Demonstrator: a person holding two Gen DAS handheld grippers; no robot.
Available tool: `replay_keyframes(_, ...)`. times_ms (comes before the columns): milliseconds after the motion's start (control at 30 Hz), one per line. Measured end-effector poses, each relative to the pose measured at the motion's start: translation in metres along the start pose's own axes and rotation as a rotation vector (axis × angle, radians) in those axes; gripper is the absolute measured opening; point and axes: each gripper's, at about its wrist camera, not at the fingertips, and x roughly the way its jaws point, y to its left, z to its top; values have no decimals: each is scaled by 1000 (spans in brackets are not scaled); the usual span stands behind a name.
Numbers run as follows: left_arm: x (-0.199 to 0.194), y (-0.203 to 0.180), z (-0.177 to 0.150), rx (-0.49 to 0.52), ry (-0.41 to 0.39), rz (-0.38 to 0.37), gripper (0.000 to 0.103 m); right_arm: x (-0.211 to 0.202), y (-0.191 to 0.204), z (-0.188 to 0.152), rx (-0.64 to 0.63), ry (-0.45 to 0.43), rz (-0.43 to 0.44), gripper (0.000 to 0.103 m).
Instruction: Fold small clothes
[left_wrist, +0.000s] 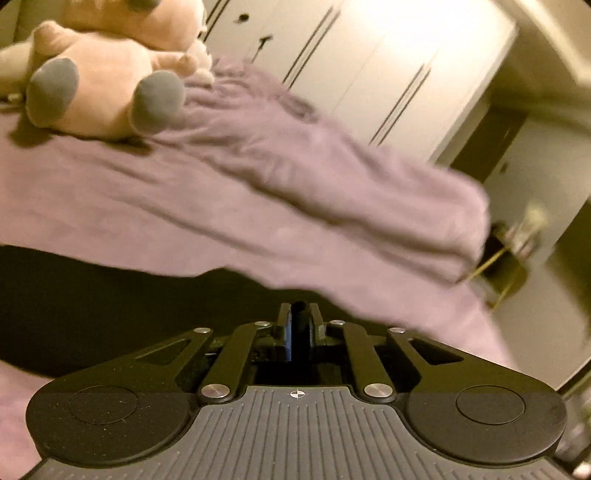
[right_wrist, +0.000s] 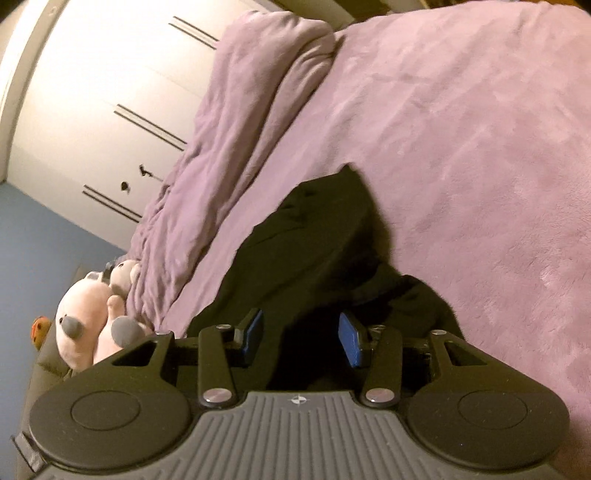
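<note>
The black garment (right_wrist: 310, 251) lay rumpled and unfolded on the purple blanket (right_wrist: 480, 147), so folding looked barely begun: left gripper (left_wrist: 299, 325) pinched its edge, right gripper (right_wrist: 301, 336) hovered spread above it.

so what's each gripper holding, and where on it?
Left gripper is shut on the black garment, apparently at an edge. Right gripper is open over it, holding nothing.
</note>
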Motion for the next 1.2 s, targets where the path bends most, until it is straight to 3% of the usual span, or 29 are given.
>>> replay_keyframes(200,30,28,-14,-77,192,-1,28,6,-11,-4,12,15,-62,33)
replay_keyframes(300,43,45,-15,-220,281,-66,33,7,-10,-2,-2,25,-65,25)
replay_keyframes(467,35,64,-16,-266,271,-80,44,9,-13,0,4,40,-57,22)
replay_keyframes(600,49,69,-14,-329,342,-178,53,12,-15,0,14,43,-39,22)
replay_keyframes(733,69,69,-10,-382,362,-205,47,13,-15,-3,10,36,-45,16)
replay_keyframes(767,74,67,-8,-385,362,-213,36,13,-16,-3,12,35,-48,13)
replay_keyframes(800,76,65,-7,-380,359,-218,14,13,-16,-3,15,38,-48,10)
replay_keyframes(833,77,61,-4,-366,347,-214,3,13,-17,-3,18,40,-49,8)
replay_keyframes(900,70,48,3,-292,266,-208,3,13,-18,-2,16,47,-58,4)
replay_keyframes(933,58,40,10,-233,185,-231,3,13,-18,-2,11,51,-66,4)
replay_keyframes(1000,34,30,21,-169,34,-353,3,10,-17,-1,-6,46,-61,4)
replay_keyframes(1067,20,26,29,-131,-50,-397,3,5,-19,0,13,19,15,3)
replay_keyframes(1133,25,22,32,-48,-34,-292,4,0,-24,-1,37,-6,67,3)
replay_keyframes(1200,50,24,24,-1,101,-151,7,2,-21,-2,-35,4,-31,4)
